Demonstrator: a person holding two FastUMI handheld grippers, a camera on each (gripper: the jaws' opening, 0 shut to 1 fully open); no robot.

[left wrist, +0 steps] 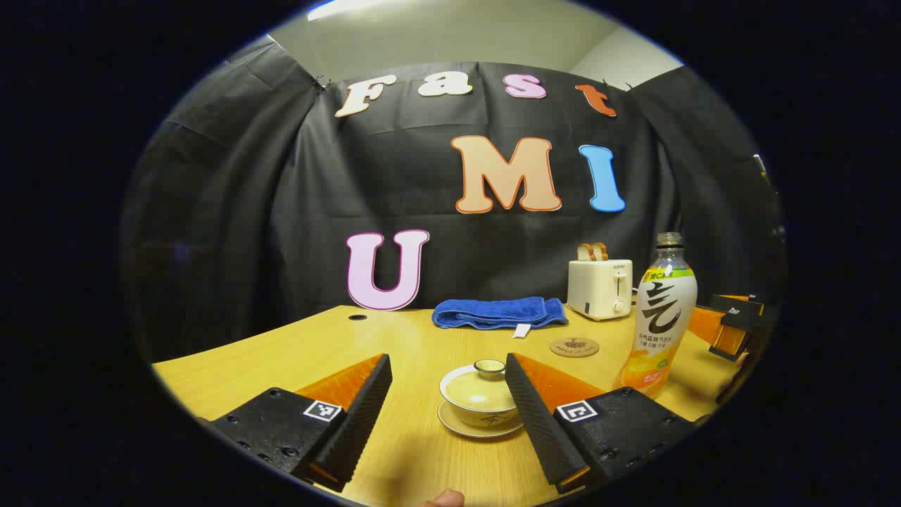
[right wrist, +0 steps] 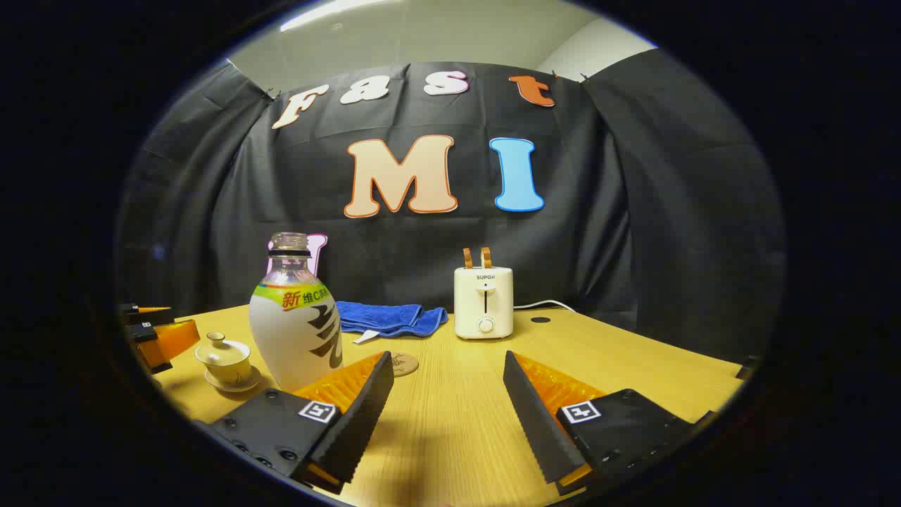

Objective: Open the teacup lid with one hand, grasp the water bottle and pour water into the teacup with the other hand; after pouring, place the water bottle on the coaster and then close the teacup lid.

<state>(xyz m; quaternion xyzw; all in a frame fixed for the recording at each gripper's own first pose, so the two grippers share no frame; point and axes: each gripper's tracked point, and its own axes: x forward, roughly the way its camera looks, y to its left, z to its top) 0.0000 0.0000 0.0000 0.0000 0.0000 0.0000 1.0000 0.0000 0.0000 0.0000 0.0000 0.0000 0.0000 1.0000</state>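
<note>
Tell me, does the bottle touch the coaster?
Apart. In the left gripper view, bare table shows between the bottle and the coaster, which lies farther back to its left.

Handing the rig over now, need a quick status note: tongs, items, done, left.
Left tongs: open, empty, lined up in front of the lidded cream ceramic teacup on its saucer.
Right tongs: open, empty; the uncapped white-labelled drink bottle stands upright just to their left.
Round brown coaster: bare, behind the cup.
Done: nothing.
Left: lift lid, pour, bottle onto coaster, close lid.
</note>
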